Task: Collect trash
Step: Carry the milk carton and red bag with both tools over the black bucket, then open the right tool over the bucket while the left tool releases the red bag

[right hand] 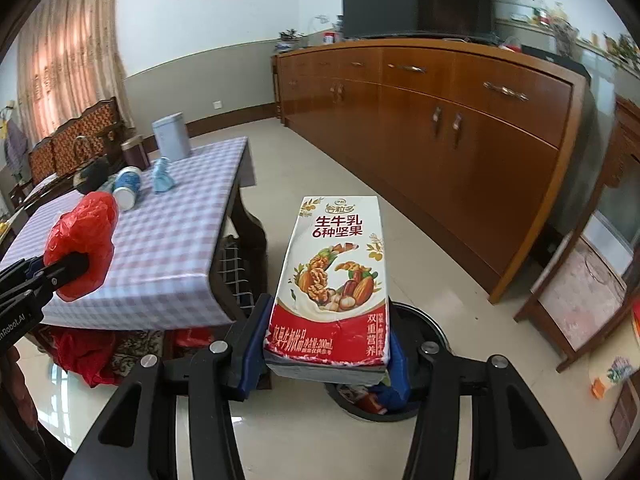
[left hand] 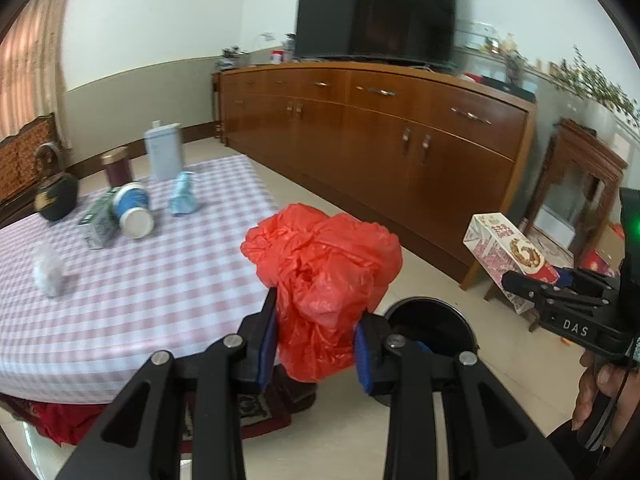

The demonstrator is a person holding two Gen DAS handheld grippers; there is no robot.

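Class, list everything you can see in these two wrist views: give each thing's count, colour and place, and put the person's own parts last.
plastic bag: one, red, crumpled between the left gripper's pads
milk carton: one, white and red, clamped in the right gripper
trash bin: one, black, on the floor beside the table
table: one, pink-checked cloth
paper cup: one, blue and white, lying on the table
tin: one, pale blue, upright at the table's far end
teapot: one, black, on the table
sideboard: one, brown wood, along the wall
television: one, black, on the sideboard
left gripper: black, blue pads
right gripper: black, blue pads
hand: one, on the right gripper's handle
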